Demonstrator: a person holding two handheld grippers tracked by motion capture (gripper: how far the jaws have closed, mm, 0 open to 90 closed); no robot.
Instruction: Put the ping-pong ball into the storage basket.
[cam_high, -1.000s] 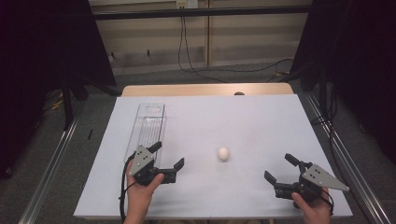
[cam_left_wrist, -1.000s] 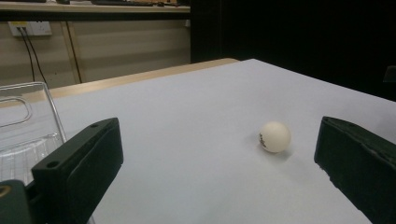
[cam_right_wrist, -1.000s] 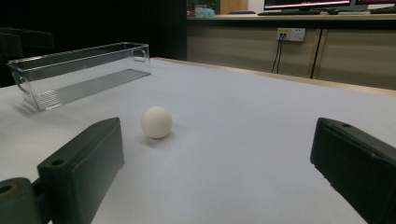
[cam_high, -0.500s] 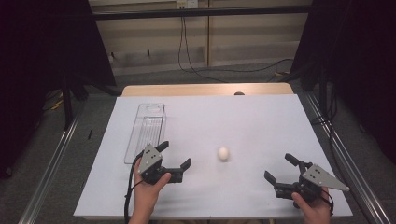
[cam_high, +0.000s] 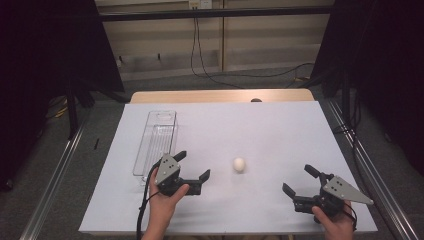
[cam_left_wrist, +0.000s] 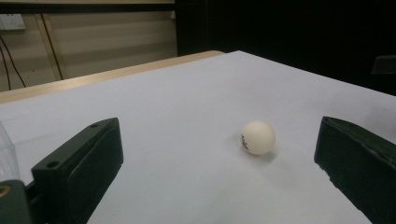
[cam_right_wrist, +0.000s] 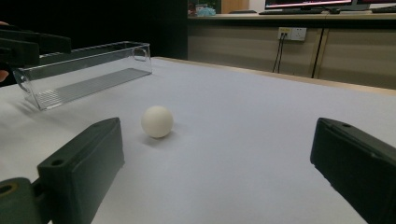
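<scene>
cream-white ball (cam_high: 239, 164) with a small dark mark, clear ribbed tray (cam_high: 156, 141), white table sheet (cam_high: 270, 130), black tools

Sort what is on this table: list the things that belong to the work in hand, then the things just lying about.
In the work:
- small white ball, on the white table cover
- left gripper, jaws open toward the ball
- right gripper, jaws open, farther off

Lying about:
- long clear plastic tray, empty, beside the left gripper
- cables on the floor beyond the table
</scene>
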